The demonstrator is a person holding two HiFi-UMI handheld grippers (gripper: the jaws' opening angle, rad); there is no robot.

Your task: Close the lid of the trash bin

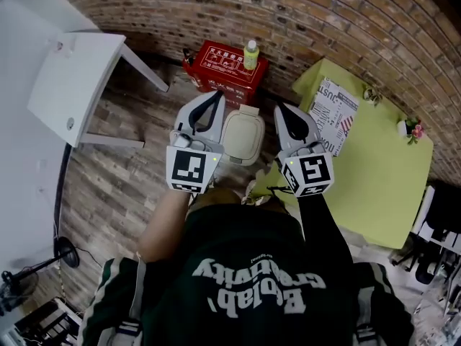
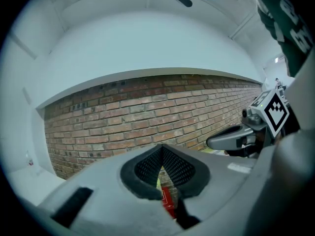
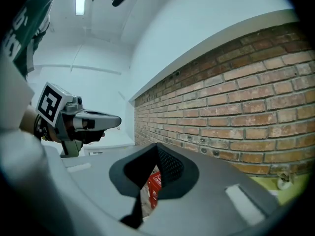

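Between and beneath the 2 sets of jaws, on the floor: trash bin (image 1: 232,152), lid (image 1: 243,132) seemingly down flat. Judged done or nearly so. Left gripper (image 1: 217,96) and right gripper (image 1: 280,109) clenched on nothing, neither visibly touching it.

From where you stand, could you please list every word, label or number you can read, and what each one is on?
"UST": this seems to be the large black lettering on the white printed sheet on the green table; its other print is too small.
Red box: white characters, too small to read.
Bottle: label unreadable.
Dark shirt: pale lettering, upside down, not surely readable.
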